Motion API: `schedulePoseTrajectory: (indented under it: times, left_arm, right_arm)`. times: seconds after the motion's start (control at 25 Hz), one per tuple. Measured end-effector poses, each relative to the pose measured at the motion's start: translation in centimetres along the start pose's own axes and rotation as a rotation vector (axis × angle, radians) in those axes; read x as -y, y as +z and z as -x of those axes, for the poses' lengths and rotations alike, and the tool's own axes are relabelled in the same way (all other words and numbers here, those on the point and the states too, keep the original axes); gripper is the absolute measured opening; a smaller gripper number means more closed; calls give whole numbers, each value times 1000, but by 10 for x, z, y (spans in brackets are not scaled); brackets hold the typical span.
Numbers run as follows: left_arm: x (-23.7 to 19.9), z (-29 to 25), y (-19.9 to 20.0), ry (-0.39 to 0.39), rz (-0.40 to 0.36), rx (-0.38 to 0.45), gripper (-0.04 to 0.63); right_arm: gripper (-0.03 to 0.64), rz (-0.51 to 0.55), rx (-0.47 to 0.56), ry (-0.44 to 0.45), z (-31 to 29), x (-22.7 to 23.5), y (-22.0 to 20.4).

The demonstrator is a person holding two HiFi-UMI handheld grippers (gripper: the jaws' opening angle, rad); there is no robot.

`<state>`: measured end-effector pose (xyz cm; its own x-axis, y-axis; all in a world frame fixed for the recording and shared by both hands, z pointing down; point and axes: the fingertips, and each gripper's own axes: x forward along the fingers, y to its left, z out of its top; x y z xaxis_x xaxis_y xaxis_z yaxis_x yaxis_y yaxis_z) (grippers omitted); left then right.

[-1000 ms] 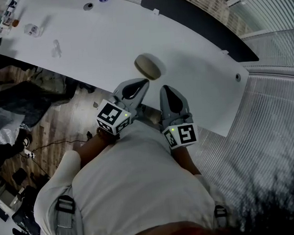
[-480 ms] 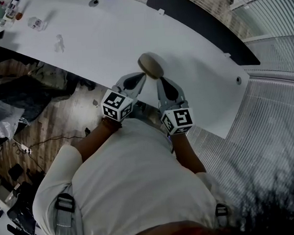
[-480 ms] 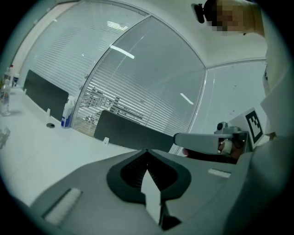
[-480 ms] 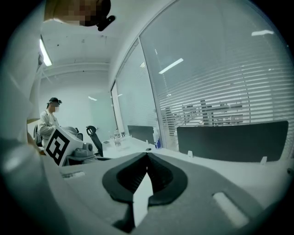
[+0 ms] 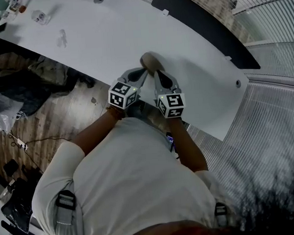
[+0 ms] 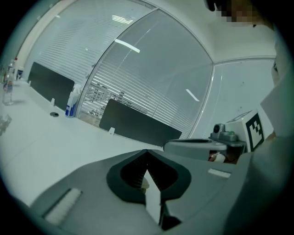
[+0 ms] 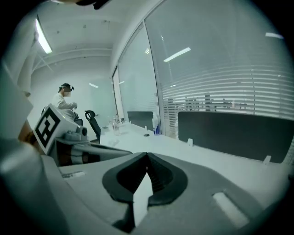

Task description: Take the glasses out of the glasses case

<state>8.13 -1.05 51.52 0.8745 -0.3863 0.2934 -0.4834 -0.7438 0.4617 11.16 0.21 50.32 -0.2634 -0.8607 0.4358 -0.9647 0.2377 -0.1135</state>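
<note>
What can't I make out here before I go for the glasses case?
- Glasses case, head view: its near end is covered by the tips of the left gripper and right gripper. Contact and lid state are unclear.
- Glasses: not visible in any view.
- Both gripper views: each gripper's own body, jaws shut, hides the case below.
- Small items at the far end of the table, head view: too small to identify.

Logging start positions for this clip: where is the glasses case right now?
In the head view, the glasses case lies on the white table near its front edge, just ahead of the left gripper and the right gripper.
</note>
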Motion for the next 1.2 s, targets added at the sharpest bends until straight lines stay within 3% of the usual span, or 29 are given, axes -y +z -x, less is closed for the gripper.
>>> schedulePoseTrajectory:
  times: [0.6, 1.2]
  left_arm:
    - [-12, -11, -23, 14, 29, -44, 3]
    - [-51, -45, -55, 74, 101, -104, 3]
  right_arm:
    - [1, 16, -59, -4, -10, 13, -23]
    - [0, 89, -208, 27, -62, 23, -71]
